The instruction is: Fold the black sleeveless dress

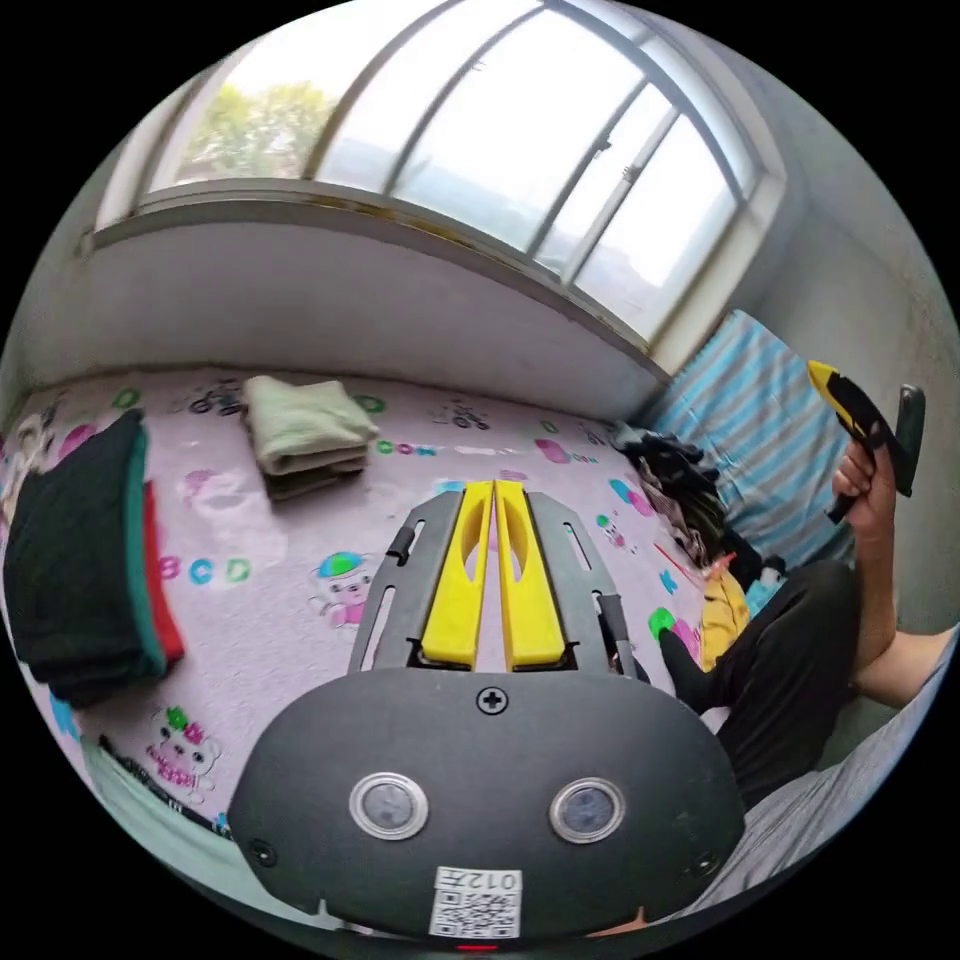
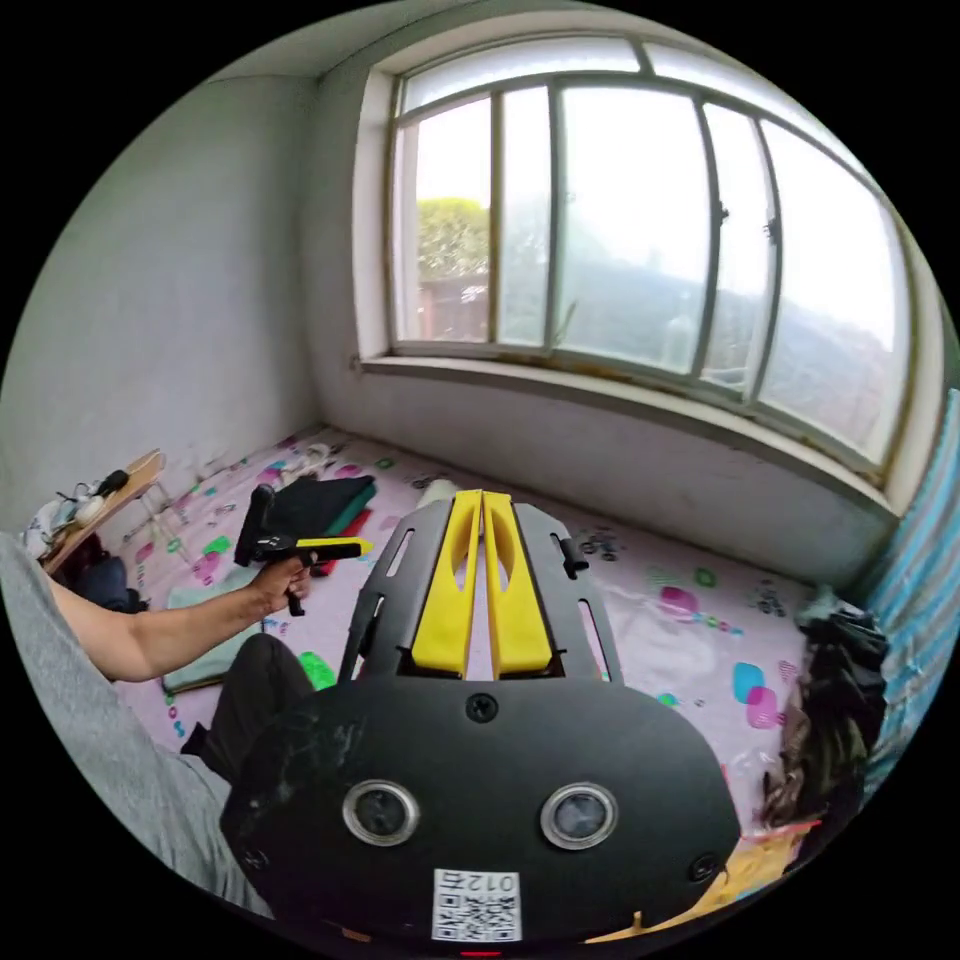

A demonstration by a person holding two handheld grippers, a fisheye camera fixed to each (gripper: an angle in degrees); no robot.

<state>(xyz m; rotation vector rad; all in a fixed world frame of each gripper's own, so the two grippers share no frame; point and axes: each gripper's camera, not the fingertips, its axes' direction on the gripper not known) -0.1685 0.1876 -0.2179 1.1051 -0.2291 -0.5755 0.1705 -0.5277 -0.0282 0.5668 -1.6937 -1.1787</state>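
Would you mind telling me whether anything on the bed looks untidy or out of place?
Yes: a jumbled heap of unfolded clothes lies against the striped pillow, unlike the neat dark stack and the folded pale-green stack. Both hand-held grippers are raised, shut and empty.

A folded stack point(image 1: 90, 560) is laid near one edge of the mat point(image 1: 290, 600), with a smaller folded pile point(image 1: 300, 430) set apart from it, nearer the wall under the window point(image 1: 480, 130). A heap of unfolded clothes point(image 1: 680, 490) is gathered at the mat's opposite edge, against the striped cushion point(image 1: 760, 420).
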